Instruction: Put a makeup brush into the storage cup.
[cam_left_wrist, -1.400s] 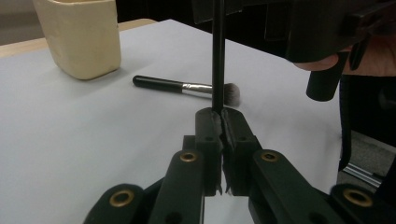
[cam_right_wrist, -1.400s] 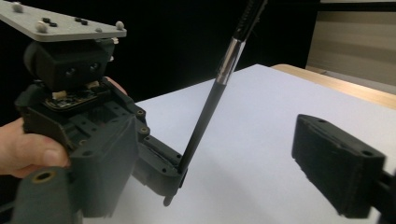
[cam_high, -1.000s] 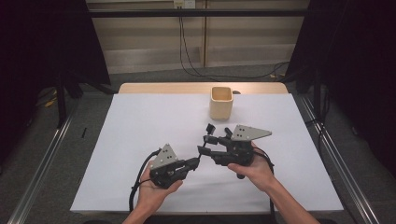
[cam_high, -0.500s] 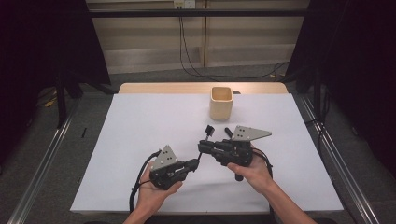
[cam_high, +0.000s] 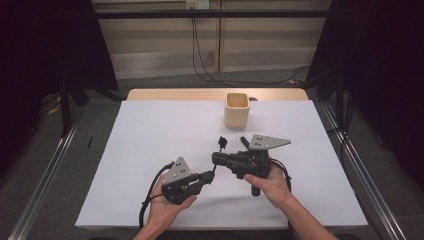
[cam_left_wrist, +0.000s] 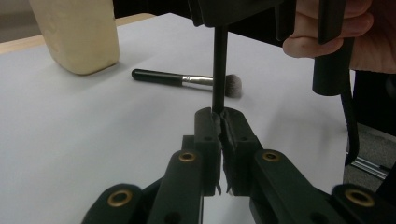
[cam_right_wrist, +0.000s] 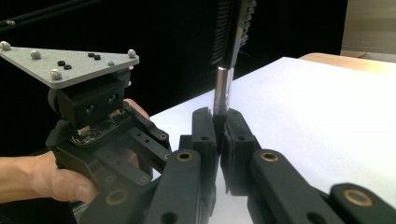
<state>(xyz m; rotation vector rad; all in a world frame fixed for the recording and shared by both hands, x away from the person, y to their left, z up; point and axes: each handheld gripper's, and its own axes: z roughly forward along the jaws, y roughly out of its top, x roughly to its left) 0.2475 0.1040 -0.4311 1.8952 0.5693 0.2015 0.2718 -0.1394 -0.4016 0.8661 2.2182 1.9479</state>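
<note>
The white-covered counter (cam_high: 145, 145) is lying open across its whole left half and along the near edge, with broad bare room around both hands. A square wooden cup (cam_high: 236, 110) is standing near the far edge, well apart from the claws, where a strip of bare wood is showing past the white sheet. A black-handled makeup brush (cam_left_wrist: 187, 80) is lying flat on the counter between the cup and the right hand. The person's left hand (cam_high: 165, 205) is coming in from the near edge, palm cradling its tool from below, with the left claw (cam_high: 212, 174) pointing toward the right and slightly away. The right hand (cam_high: 272, 182) is gripping its tool from below, with the right claw (cam_high: 216, 159) pointing left, so the two tips are meeting just right of the counter's middle. Between them a slim brow brush (cam_high: 222, 142) is being held above the surface. In the left gripper view the left claw (cam_left_wrist: 219, 116) is clamping on the thin black handle (cam_left_wrist: 219, 70). In the right gripper view the right claw (cam_right_wrist: 220, 116), its jaws having just been closing, is pinching together on the metal ferrule (cam_right_wrist: 223, 88) just below the comb head.
</note>
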